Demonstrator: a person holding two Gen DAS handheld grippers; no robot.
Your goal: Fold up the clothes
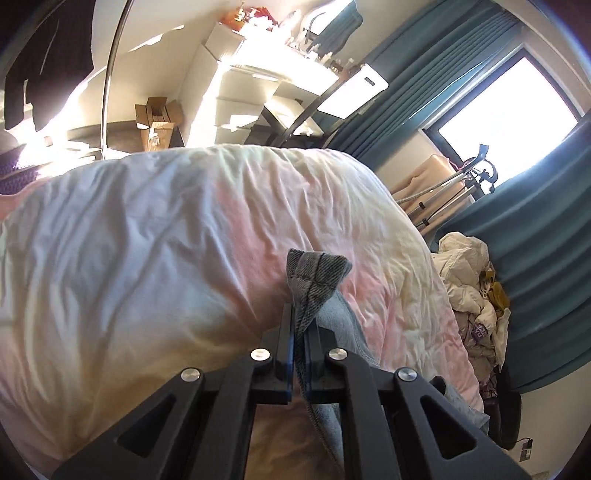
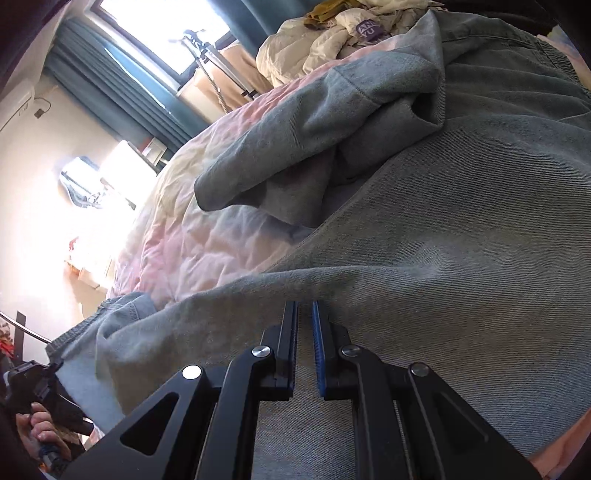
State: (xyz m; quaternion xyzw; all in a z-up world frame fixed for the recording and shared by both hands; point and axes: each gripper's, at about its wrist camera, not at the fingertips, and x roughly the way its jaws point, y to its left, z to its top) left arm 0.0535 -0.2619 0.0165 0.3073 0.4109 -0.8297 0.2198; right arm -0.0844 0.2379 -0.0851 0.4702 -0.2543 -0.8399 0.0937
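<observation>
Left wrist view shows your left gripper point(image 1: 300, 325) pinching a hemmed corner of the grey denim garment point(image 1: 314, 280), jaws pressed onto the cloth, raised over the pastel quilt point(image 1: 155, 240). In the right wrist view, your right gripper point(image 2: 305, 314) sits low against the same denim garment point(image 2: 443, 240), jaws slightly apart with cloth showing in the narrow gap; whether they bite is not clear. Most of the garment lies spread on the near side of the bed, one part bunched at the far side toward the pile of pale clothes point(image 2: 332, 33). To fold well, likely secure a matching edge with the right before lifting, keep both corners level and taut, and lay the fold over smoothly.
</observation>
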